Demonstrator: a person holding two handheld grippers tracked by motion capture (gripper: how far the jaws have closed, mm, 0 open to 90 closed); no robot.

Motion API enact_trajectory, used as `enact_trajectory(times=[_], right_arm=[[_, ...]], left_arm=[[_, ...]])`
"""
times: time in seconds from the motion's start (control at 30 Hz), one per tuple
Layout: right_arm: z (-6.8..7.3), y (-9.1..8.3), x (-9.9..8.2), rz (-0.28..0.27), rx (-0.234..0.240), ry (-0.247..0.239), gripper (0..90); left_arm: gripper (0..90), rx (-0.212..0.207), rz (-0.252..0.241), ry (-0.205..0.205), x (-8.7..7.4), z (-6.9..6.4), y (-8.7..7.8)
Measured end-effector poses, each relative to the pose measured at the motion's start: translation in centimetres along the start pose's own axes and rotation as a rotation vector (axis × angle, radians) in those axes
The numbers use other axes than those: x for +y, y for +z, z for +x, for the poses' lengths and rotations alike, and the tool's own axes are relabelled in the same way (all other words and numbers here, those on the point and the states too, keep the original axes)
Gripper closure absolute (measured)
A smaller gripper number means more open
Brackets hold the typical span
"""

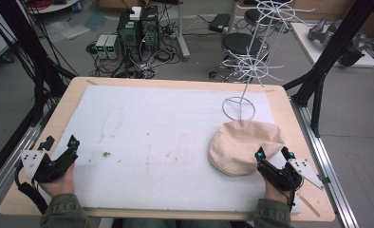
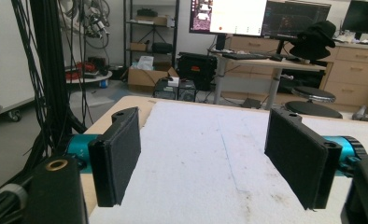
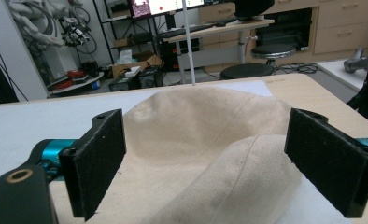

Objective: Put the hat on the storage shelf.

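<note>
Sitting at the lower right of the high view, the beige hat (image 1: 244,146) lies slumped on the white mat (image 1: 152,142), just below the wire rack (image 1: 251,61). I have the right tongs (image 1: 273,155) spread wide at its near brim, probably lined up for a pinch. My left tongs (image 1: 60,142) are spread too, gripping nothing, parked at the lower left. Beyond the wooden worktop (image 1: 47,128) I see computers (image 1: 137,26), cables and stools.

Black claws (image 1: 60,146), teal joints; olive sleeves (image 1: 64,211).
</note>
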State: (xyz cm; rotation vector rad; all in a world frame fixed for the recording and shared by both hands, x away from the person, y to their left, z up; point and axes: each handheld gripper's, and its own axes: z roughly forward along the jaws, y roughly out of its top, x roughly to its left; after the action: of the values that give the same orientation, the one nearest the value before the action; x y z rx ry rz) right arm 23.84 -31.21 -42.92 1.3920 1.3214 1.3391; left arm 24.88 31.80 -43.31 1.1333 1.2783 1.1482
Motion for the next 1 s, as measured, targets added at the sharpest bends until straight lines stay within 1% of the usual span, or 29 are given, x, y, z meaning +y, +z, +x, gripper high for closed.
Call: enact_trajectory(times=[0.27,0.43,0.67,0.8,1.0], right_arm=[[-0.01,0.06,-0.06,0.012,-0.007,-0.009,11.8],[-0.01,0.02,-0.05,0.011,-0.010,0.001,11.8],[-0.02,0.06,-0.07,0.010,-0.013,-0.012,11.8],[0.05,0.01,-0.04,0.007,-0.015,-0.011,11.8],[0.05,0.05,-0.06,0.006,-0.013,-0.018,11.8]], left_arm=[[27.0,0.000,0.003,-0.008,-0.04,0.10,0.00],[27.0,-0.004,0.003,-0.010,-0.06,0.11,0.04],[26.9,-0.002,0.009,-0.016,-0.10,0.22,0.09],[26.9,-0.002,0.009,-0.019,-0.11,0.25,0.09],[26.8,-0.001,0.010,-0.017,-0.11,0.28,0.11]])
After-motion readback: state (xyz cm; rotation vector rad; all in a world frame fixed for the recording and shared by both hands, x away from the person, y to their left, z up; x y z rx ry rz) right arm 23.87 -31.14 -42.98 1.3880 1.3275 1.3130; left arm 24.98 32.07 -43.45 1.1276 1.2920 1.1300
